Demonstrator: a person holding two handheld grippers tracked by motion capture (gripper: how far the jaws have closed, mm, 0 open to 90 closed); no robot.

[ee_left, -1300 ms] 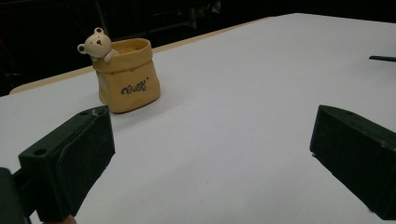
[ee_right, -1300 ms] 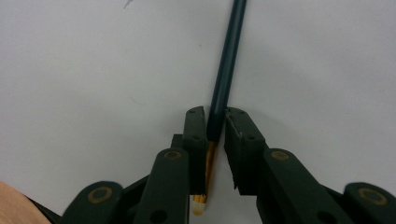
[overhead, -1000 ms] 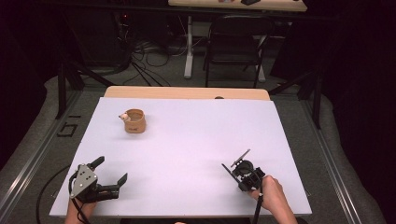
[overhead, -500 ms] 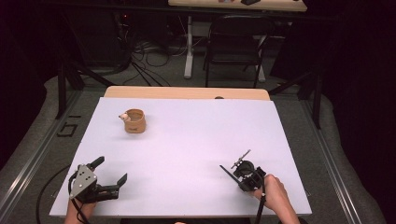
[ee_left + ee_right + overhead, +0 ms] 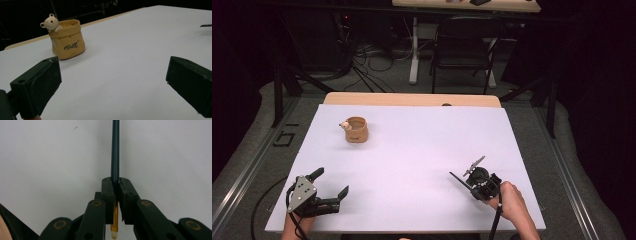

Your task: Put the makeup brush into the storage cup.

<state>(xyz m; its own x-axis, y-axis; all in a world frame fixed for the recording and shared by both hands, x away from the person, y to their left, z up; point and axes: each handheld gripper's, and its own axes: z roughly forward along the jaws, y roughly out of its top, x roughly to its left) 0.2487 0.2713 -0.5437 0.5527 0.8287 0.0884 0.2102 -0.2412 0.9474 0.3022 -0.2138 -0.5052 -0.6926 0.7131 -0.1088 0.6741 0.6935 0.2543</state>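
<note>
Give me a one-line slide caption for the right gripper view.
Right gripper clamped on a slim dark pencil above the white table.

A slim dark pencil with a gold ferrule and pale eraser juts from between the clamped right gripper, above the white bench.

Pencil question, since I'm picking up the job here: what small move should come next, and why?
Probably carry the pencil toward the bear pot: the right gripper is shut on it, the pot stands far across the table, and the left gripper is open.
</note>
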